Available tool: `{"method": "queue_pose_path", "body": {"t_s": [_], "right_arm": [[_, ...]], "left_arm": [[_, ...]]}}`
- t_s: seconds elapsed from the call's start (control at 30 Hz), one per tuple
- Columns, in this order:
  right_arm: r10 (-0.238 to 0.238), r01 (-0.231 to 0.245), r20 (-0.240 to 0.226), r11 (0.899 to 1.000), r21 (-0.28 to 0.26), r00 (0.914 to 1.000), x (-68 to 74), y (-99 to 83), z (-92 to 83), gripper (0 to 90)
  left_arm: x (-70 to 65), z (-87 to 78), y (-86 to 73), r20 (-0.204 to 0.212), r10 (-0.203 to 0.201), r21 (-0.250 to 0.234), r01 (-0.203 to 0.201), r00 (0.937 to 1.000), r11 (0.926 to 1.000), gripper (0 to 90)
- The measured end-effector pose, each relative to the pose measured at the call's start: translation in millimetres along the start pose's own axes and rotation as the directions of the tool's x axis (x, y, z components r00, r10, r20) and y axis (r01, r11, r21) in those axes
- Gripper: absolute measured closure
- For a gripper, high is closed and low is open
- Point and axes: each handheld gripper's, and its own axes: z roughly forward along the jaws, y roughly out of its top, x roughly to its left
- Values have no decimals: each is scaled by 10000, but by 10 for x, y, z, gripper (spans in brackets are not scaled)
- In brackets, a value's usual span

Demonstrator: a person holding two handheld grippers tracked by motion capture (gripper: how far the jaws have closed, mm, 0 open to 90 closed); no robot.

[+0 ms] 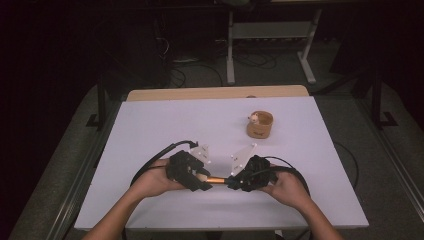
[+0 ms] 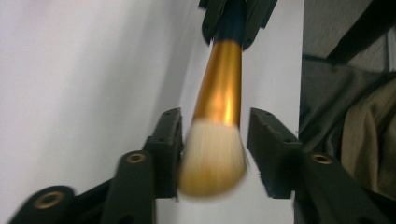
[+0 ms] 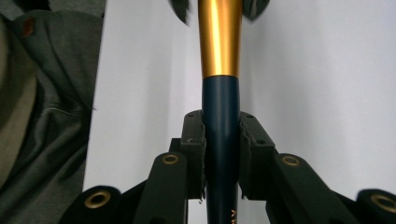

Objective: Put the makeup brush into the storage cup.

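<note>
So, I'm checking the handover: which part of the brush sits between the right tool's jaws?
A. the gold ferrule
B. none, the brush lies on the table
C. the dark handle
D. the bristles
C: in the right gripper view the right tool has its jaws pressed on the brush's dark handle, below the gold ferrule; the bristles sit between the left tool's open jaws.
</note>
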Motion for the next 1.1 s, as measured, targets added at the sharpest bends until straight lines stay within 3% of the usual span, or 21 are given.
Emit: {"method": "queue_pose_path", "body": {"t_s": [0.1, 0.23, 0.27, 0.37, 0.43, 0.47, 0.5, 0.53, 0.57, 0.6, 0.63, 0.67, 0.7, 0.77, 0.8, 0.93, 1.1], "right_arm": [[314, -311, 203, 9994, -124, 9993, -16, -75, -36, 738], [757, -724, 530, 9954, -624, 9957, -53, -137, -124, 738], [920, -838, 731, 9906, -1079, 9931, -95, -142, -177, 738], [1584, -1413, 912, 9752, -1705, 9832, -115, -103, -222, 738], [1707, -1513, 948, 9712, -1839, 9808, -121, -84, -227, 738], [1916, -1688, 969, 9641, -2052, 9767, -123, -46, -212, 737], [1916, -1688, 969, 9641, -2052, 9767, -123, -46, -212, 737], [1907, -1641, 1086, 9626, -2156, 9756, -132, -27, -192, 737], [1907, -1641, 1086, 9626, -2156, 9756, -132, -27, -192, 737], [2124, -1853, 963, 9545, -2336, 9724, -148, -25, -167, 736], [2124, -1853, 963, 9545, -2336, 9724, -148, -25, -167, 736], [2388, -2141, 764, 9459, -2440, 9680, -162, -30, -137, 736], [2407, -2155, 784, 9456, -2436, 9674, -170, -33, -120, 736], [2537, -2326, 652, 9445, -2322, 9651, -174, -30, -71, 736], [2434, -2217, 731, 9487, -2256, 9672, -181, -32, -52, 736], [2457, -2281, 612, 9505, -2110, 9674, -173, -15, 11, 736], [2250, -2086, 659, 9584, -1948, 9721, -162, 30, 69, 736]], "left_arm": [[47, -14, -106, -65, -489, -215, 488, 9988, 9986, 488], [93, -33, -200, 183, -1200, -728, 1210, 9926, 9900, 458], [99, -30, -202, 280, -1271, -846, 1290, 9915, 9880, 457], [89, -12, -155, 238, -1276, -1316, 1297, 9915, 9828, 464], [88, -12, -106, 124, -1243, -1640, 1246, 9922, 9786, 468], [89, -19, -76, 113, -1342, -2012, 1338, 9909, 9704, 485], [96, -32, -59, 91, -1361, -2221, 1347, 9907, 9657, 485], [121, -67, -28, 56, -1574, -2694, 1531, 9875, 9508, 501], [121, -67, -28, 56, -1574, -2694, 1531, 9875, 9508, 509], [135, -88, -17, 19, -1709, -2938, 1639, 9853, 9417, 529], [143, -100, -13, -7, -1749, -3064, 1662, 9846, 9373, 529], [143, -116, -5, -32, -1900, -3198, 1790, 9818, 9304, 552], [150, -134, 5, 60, -2000, -3285, 1908, 9798, 9250, 553], [157, -143, 12, 88, -1992, -3283, 1910, 9799, 9251, 553], [151, -141, 27, 115, -2070, -3370, 1987, 9783, 9203, 552], [156, -146, 44, 13, -2029, -3346, 1916, 9792, 9227, 561], [181, -164, 68, 327, -2114, -3506, 2093, 9769, 9128, 614]]}}
